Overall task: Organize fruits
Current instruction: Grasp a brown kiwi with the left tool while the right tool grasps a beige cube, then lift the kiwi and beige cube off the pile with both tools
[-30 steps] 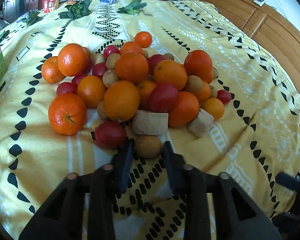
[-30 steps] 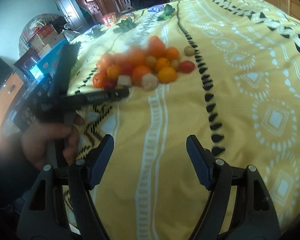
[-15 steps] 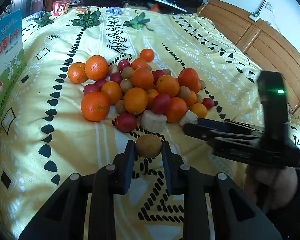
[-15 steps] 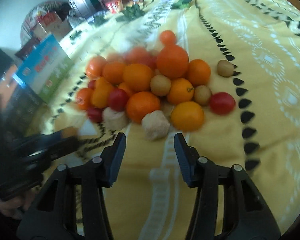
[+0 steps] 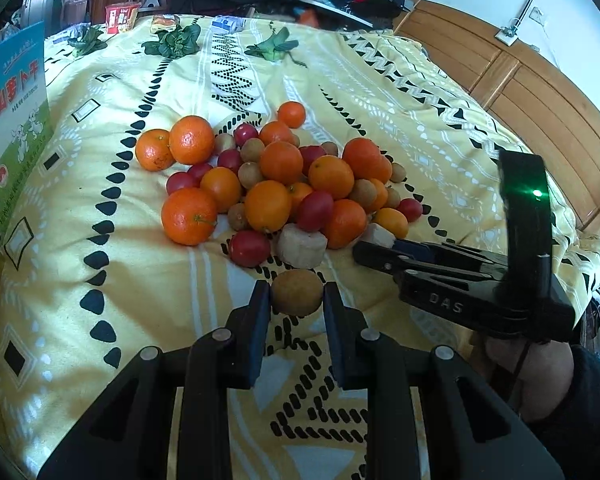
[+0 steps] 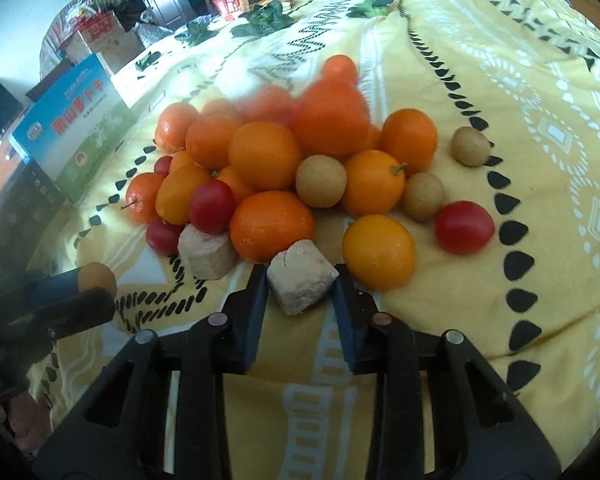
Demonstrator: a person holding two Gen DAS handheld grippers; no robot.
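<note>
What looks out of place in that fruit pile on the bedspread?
Two pale beige cut chunks sit at the pile's near edge among whole round fruits; the right claw brackets one. Leafy greens also lie farther back on the bedspread.

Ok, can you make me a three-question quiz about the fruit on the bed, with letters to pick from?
1. Where is the pale chunk?
A. between the right tongs
B. on the blue box
C. on top of the pile

2. What colour is the bedspread?
A. green
B. yellow with black marks
C. plain white

3. What are the left tongs doing?
A. hanging open over the pile
B. gripping a red tomato
C. gripping a small brown round fruit

Answers: 1 A, the chunk sits between the two fingers at the pile's near edge. 2 B, yellow cloth with black patterns. 3 C, both fingers press the brown fruit's sides.
</note>
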